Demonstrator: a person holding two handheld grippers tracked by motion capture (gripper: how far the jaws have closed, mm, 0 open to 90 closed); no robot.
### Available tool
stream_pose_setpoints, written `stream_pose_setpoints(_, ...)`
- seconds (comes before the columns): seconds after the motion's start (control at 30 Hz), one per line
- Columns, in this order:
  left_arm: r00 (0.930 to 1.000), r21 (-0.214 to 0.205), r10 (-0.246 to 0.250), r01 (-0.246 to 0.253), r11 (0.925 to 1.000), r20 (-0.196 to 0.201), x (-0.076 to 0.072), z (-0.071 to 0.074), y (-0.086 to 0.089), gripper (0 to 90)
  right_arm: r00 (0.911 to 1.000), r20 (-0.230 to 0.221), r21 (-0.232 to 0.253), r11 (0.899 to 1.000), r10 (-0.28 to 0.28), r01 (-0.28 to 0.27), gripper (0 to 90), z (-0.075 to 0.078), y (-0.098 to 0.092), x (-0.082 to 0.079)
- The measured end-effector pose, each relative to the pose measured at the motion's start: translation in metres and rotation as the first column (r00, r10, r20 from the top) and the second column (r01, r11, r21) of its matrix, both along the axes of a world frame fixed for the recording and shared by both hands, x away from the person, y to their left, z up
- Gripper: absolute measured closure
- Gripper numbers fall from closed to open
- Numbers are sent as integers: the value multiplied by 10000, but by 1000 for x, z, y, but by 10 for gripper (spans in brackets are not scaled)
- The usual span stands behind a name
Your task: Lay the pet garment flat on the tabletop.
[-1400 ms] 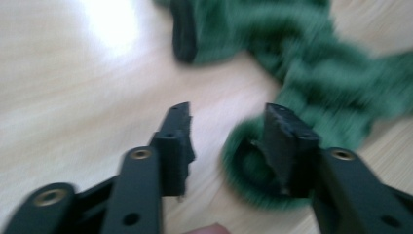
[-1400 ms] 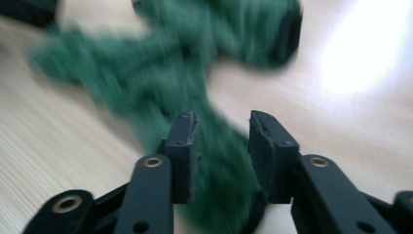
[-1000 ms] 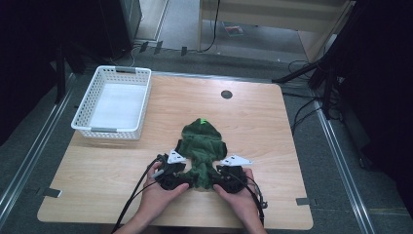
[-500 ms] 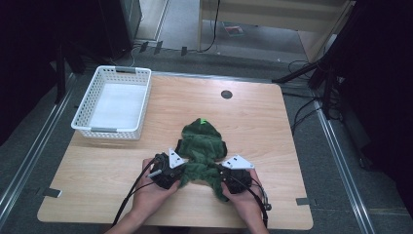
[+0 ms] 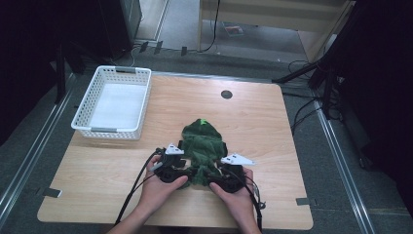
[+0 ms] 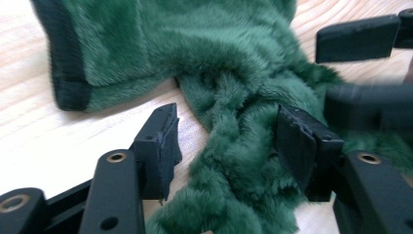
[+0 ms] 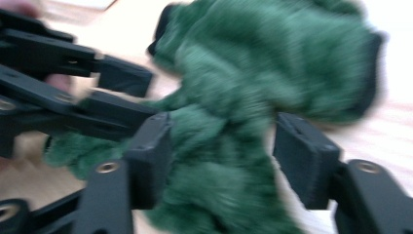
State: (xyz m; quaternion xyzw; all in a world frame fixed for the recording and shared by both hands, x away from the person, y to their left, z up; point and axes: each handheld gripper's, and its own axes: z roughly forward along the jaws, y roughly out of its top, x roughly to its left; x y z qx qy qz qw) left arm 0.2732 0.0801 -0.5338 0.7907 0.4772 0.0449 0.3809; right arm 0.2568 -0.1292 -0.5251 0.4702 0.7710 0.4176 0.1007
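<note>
High view puts the white basket [image 5: 112, 102] at the desk's [image 5: 97, 170] far left, empty, and the green fleece garment [image 5: 200, 151] bunched near the front edge between the left tool [image 5: 181, 171] and right tool [image 5: 214, 178], so I judge the work barely begun (no neat fold yet, nothing binned). Left gripper view alone shows its jaws apart astride a fleece ridge and a ribbed cuff [image 6: 65, 73]; right gripper view, blurred, shows jaws likewise apart around the bunched pile.
</note>
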Motion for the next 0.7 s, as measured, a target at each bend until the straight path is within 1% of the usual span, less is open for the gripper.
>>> stream_pose_setpoints(0.03, 9999, 194, 76, -78, 9998, 106, 0, -1, -2, 448, 10000, -36, -208, 9998, 73, -74, 352, -3, 6, 0)
stream_pose_setpoints(0.07, 9997, 369, 105, -113, 9993, 218, -1, -2, -2, 474, 10000, 59, -614, 9981, 32, -29, 346, -5, 11, -1)
stream_pose_setpoints(0.1, 9994, 476, 108, -125, 9988, 340, -1, -2, -2, 522, 9999, 153, -1083, 9941, -78, 94, 330, -8, 15, -2)
stream_pose_setpoints(0.13, 9988, 498, 195, -217, 9985, 449, -1, -1, -1, 549, 9997, 188, -1522, 9882, -139, 166, 297, -11, 18, -2)
stream_pose_setpoints(0.17, 9986, 315, 312, -326, 9990, 429, 0, 0, 0, 561, 9994, 192, -1974, 9798, -277, 309, 250, -13, 20, -1)
stream_pose_setpoints(0.2, 9984, 62, 404, -407, 9992, 389, 1, 0, 2, 563, 9990, 182, -2249, 9734, -408, 439, 205, -16, 21, -1)
stream_pose_setpoints(0.23, 9981, -111, 472, -468, 9988, 403, 2, 1, 3, 564, 9985, 154, -2328, 9709, -531, 552, 182, -17, 20, 0)
stream_pose_setpoints(0.27, 9981, -119, 463, -459, 9989, 406, 2, 2, 3, 568, 9984, 125, -2362, 9701, -549, 563, 173, -17, 19, 1)
stream_pose_setpoints(0.3, 9984, -10, 378, -378, 9993, 410, 3, 1, 2, 576, 9984, 12, -2350, 9704, -568, 555, 169, -17, 19, 2)
stream_pose_setpoints(0.33, 9991, 305, 201, -212, 9993, 363, 3, -1, -1, 583, 9988, 12, -2376, 9701, -498, 486, 168, -18, 18, 3)
stream_pose_setpoints(0.37, 9991, 642, -8, -20, 9979, 426, 3, -2, -4, 596, 9990, 21, -2419, 9693, -453, 444, 161, -18, 18, 3)
stream_pose_setpoints(0.4, 9986, 823, -161, 119, 9965, 513, 3, -3, -6, 624, 9990, 37, -2459, 9683, -446, 442, 157, -18, 18, 3)
stream_pose_setpoints(0.43, 9984, 765, -246, 207, 9969, 508, 3, -2, -6, 687, 9990, 66, -2489, 9675, -447, 449, 156, -18, 19, 4)
stream_pose_setpoints(0.47, 9985, 538, -236, 210, 9983, 496, 3, 0, -5, 762, 9989, 89, -2520, 9666, -465, 473, 156, -19, 19, 3)
stream_pose_setpoints(0.5, 9982, 345, -192, 173, 9993, 571, 3, 3, -3, 822, 9989, 102, -2538, 9661, -464, 475, 156, -19, 20, 3)
stream_pose_setpoints(0.53, 9975, 123, -141, 132, 9998, 697, 3, 6, -2, 859, 9989, 109, -2549, 9658, -450, 463, 156, -19, 20, 3)
stream_pose_setpoints(0.6, 9962, -136, -101, 113, 9998, 861, 2, 15, 3, 877, 9990, 153, -2582, 9651, -424, 449, 156, -19, 20, 3)
stream_pose_setpoints(0.63, 9963, -353, -115, 145, 9993, 848, 3, 20, 7, 880, 9990, 149, -2593, 9647, -429, 453, 157, -19, 20, 3)
stream_pose_setpoints(0.67, 9969, -575, -86, 131, 9983, 777, 3, 22, 9, 881, 9990, 139, -2609, 9643, -430, 452, 157, -19, 20, 3)
stream_pose_setpoints(0.7, 9981, -911, -189, 242, 9956, 578, 4, 24, 13, 882, 9990, 125, -2611, 9642, -438, 455, 157, -19, 21, 3)
